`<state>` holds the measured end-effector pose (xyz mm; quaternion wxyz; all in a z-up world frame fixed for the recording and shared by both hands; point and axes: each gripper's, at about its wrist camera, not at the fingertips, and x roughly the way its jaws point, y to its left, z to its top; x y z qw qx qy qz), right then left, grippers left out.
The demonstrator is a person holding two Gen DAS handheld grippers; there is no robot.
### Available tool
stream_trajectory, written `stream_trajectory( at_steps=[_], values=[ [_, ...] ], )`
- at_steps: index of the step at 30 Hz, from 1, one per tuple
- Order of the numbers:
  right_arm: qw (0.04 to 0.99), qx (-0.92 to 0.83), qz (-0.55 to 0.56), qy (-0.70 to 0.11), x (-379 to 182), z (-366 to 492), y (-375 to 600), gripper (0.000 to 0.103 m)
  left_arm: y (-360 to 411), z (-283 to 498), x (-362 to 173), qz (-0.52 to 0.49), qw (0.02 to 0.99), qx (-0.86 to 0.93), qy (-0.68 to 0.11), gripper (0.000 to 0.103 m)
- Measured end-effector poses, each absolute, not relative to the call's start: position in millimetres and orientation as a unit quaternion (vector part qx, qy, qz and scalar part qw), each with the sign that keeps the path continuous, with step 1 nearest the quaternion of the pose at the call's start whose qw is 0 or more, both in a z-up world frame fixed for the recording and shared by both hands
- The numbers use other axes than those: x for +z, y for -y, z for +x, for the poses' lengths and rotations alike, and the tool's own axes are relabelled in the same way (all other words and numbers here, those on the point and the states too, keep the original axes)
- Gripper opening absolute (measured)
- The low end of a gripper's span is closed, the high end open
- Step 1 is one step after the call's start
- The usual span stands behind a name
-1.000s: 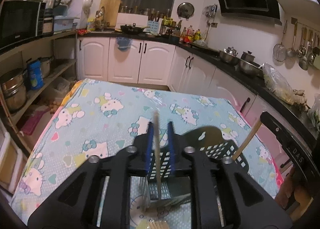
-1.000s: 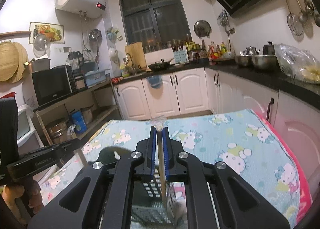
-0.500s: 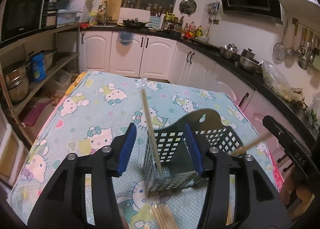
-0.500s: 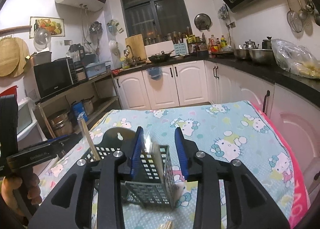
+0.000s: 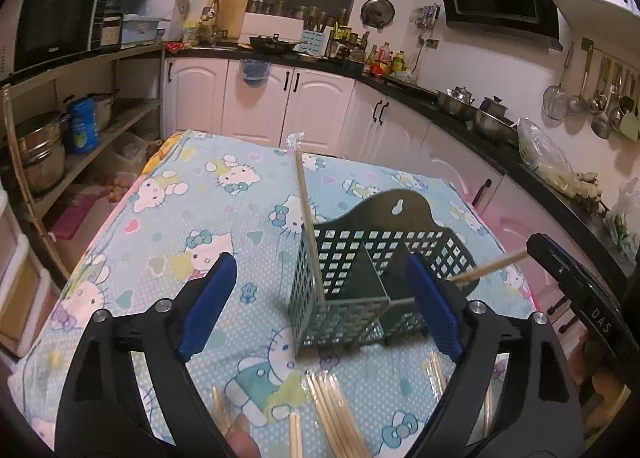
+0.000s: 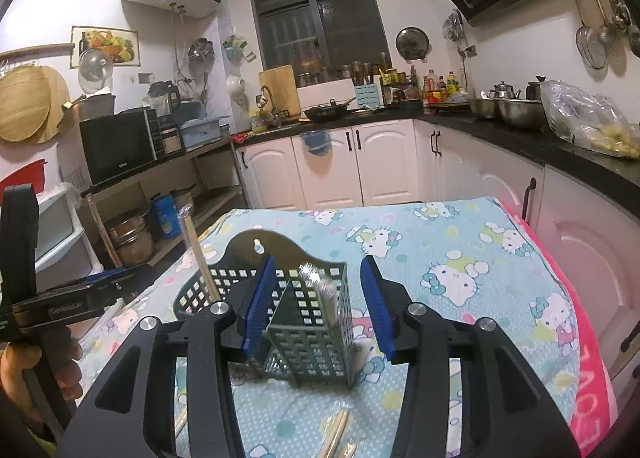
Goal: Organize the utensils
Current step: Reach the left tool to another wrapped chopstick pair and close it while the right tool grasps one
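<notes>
A dark green perforated utensil caddy (image 5: 360, 258) stands on the Hello Kitty tablecloth (image 5: 192, 218); it also shows in the right wrist view (image 6: 308, 322). A wrapped chopstick (image 5: 306, 218) stands upright in its left compartment, and another (image 5: 488, 264) leans out to the right. My left gripper (image 5: 316, 306) is open and empty, just in front of the caddy. My right gripper (image 6: 318, 306) is open and empty over the caddy, where a wrapped chopstick (image 6: 324, 294) stands in the near compartment. Several loose wrapped chopsticks (image 5: 336, 410) lie on the cloth in front.
White cabinets (image 5: 296, 106) and a black countertop (image 5: 472, 126) with pots run behind and to the right of the table. Open shelves (image 5: 48, 130) with pots stand to the left. The table's pink edge (image 6: 588, 358) is on the right.
Both grippers opened and let go of their chopsticks, which now stand in the caddy. Both grippers pulled back and up from the caddy.
</notes>
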<state>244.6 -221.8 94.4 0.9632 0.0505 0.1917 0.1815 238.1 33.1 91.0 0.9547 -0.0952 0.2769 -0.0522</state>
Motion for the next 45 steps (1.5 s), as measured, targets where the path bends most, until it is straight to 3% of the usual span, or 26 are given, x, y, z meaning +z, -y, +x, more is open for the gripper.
stream_trajectory(
  at_steps=[5,37,45],
  values=[
    [0.962,0.186,0.043,-0.194,92,230,221,0.045,-34,223,89,-0.095,0.955,-0.052,-0.275,0.087],
    [0.924,0.272,-0.021,-0.266,51,196,145,0.045,-88,184,37,-0.103,0.931,0.009,-0.351,0.087],
    [0.9,0.295,-0.042,-0.319,27,215,117,0.042,-100,193,7,-0.111,0.903,-0.004,-0.415,0.067]
  ],
)
